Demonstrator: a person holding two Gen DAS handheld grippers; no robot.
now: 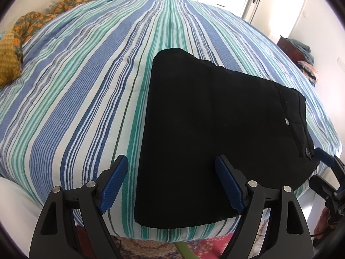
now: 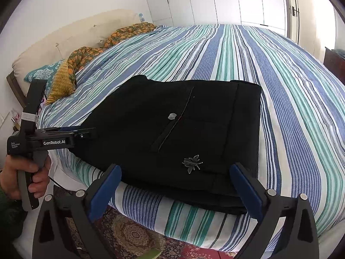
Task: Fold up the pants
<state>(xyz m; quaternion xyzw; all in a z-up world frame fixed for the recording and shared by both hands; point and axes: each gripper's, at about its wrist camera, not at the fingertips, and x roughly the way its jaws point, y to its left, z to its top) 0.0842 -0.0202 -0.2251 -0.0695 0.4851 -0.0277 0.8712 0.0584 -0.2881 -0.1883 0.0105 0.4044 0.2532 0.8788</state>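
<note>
1. The black pants [image 1: 217,133] lay as a compact folded stack on the striped bedspread [image 1: 86,99], close to the near edge of the bed. Their pocket button [image 2: 172,116] and a small metal insect pin [image 2: 192,163] faced up.

2. The left gripper [image 1: 172,185] hovered over the near left corner of the pants, fingers spread wide and empty. The right gripper [image 2: 174,192] sat over the near edge of the pants by the pin, likewise wide open and holding nothing.

3. The fold looked essentially finished. The main risk was disturbing it: a fingertip dragged across the top layer could pull the stack askew.

4. Because the pants sat so near the bed edge, a nudge toward the patterned rug [image 2: 129,235] below them could tip the front layers over the side.

5. The pin, just beyond the right gripper, could catch a blue finger pad [image 2: 245,192] and lift the cloth with it.

6. If another fold were attempted, pinching only the top layer of the pants would probably let the lower layers slide apart.
</note>
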